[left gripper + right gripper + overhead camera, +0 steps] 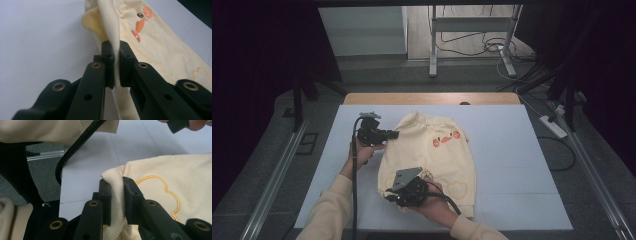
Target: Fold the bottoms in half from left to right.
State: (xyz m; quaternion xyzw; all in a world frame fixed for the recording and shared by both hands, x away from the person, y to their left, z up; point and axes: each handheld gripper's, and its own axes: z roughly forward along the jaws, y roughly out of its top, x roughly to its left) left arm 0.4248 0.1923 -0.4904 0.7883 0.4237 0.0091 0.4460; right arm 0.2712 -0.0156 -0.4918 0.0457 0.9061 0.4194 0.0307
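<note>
Black jaws of the left gripper (114, 66) sit closest in the left gripper view, clenched on a raised fold of the pale yellow sweatshirt (160, 47); fabric runs up betw. the two pads and on past their tips, w/ more of it hanging below them. Rest of the garment spreads to the right of those jaws, flat on the white counter (42, 40). Orange carrot-like print (140, 25) lies beyond the tips, to the right.

Right gripper (117, 195) jaws are likewise clamped, on the ribbed hem band (117, 195); the rib fills the gap betw. the pads and bulges out above and below them. To the right of these jaws: smooth body fabric w/ an orange-stitched cloud-shaped outline (162, 195). To their left: bare counter, then its edge and grey floor. A black cable (75, 145) and a cream sleeve (42, 130) cross beyond the tips.

High view: sweatshirt lies mid-counter, mostly flat, neck end far from the person, hem near. Left gripper (384, 134) holds it at the left side edge, upper part; right gripper (404, 192) at the near-left hem corner. Garment is light yellow, ribbed cuffs/hem, orange print on the chest, a heart outline (457, 189) near the hem. Both hands wear cream sleeves.
</note>
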